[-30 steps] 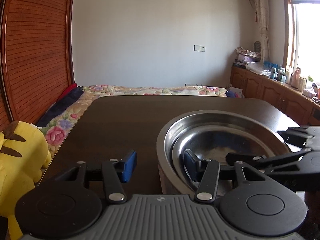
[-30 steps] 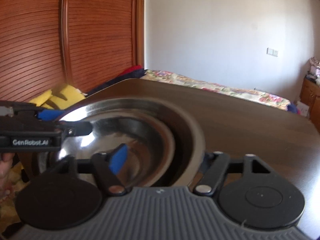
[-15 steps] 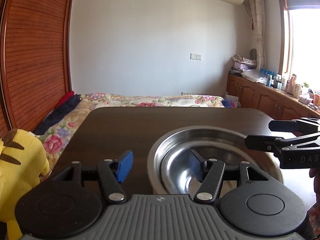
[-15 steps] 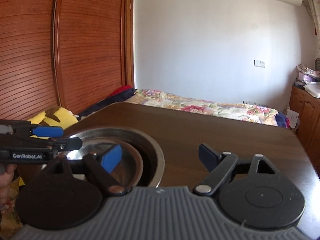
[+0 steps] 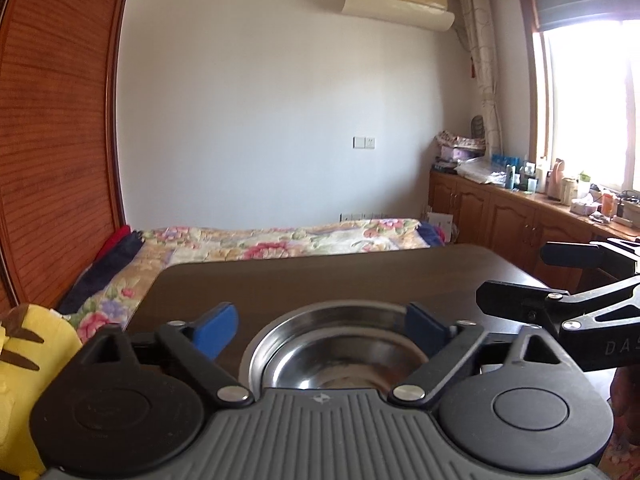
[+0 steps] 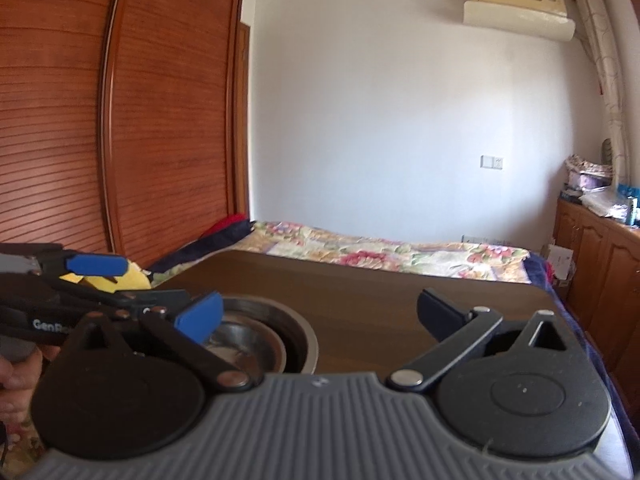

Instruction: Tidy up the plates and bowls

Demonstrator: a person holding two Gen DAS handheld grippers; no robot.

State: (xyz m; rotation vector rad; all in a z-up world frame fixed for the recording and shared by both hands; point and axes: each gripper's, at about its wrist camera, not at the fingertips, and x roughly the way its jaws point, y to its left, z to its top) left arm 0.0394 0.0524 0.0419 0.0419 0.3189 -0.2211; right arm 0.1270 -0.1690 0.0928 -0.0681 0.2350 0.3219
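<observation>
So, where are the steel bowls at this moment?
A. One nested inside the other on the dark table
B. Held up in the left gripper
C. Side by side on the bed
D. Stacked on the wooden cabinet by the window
A: in the right wrist view the smaller bowl sits inside the larger bowl on the table, and both the left gripper and the right gripper are open and hold nothing.

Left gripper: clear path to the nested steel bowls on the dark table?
Probably yes. The left gripper is open, the nested steel bowls sit just ahead between its fingers; the right gripper stands off beside.
</observation>
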